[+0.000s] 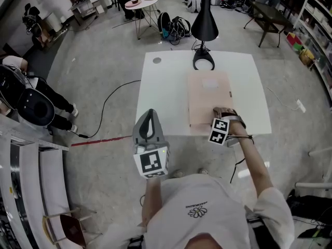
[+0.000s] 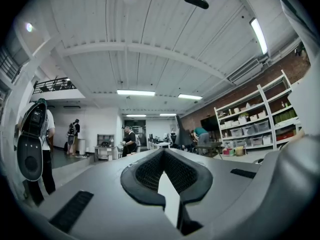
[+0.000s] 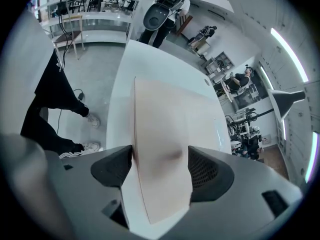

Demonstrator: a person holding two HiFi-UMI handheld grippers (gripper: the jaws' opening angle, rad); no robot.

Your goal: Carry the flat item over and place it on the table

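A flat pale pink board (image 1: pixel 207 95) lies on the white table (image 1: pixel 161 97), reaching almost to the table's front edge. My right gripper (image 1: pixel 220 113) is at the board's near end and stands open. In the right gripper view the board (image 3: pixel 165 119) runs through the wide gap of the right gripper (image 3: pixel 160 166), close to the left jaw. My left gripper (image 1: pixel 150 112) is held upright in front of the table, off its front left corner. It is shut with nothing in it, and the left gripper (image 2: pixel 163 153) points at the ceiling.
A black lamp (image 1: pixel 204 19) with a cone shade stands on the table's far edge, its ring base (image 1: pixel 203 61) just beyond the board. A small grey disc (image 1: pixel 156 60) is at the far left corner. A cable (image 1: pixel 106 105) crosses the floor left of the table. A person (image 1: pixel 31 97) sits at the left.
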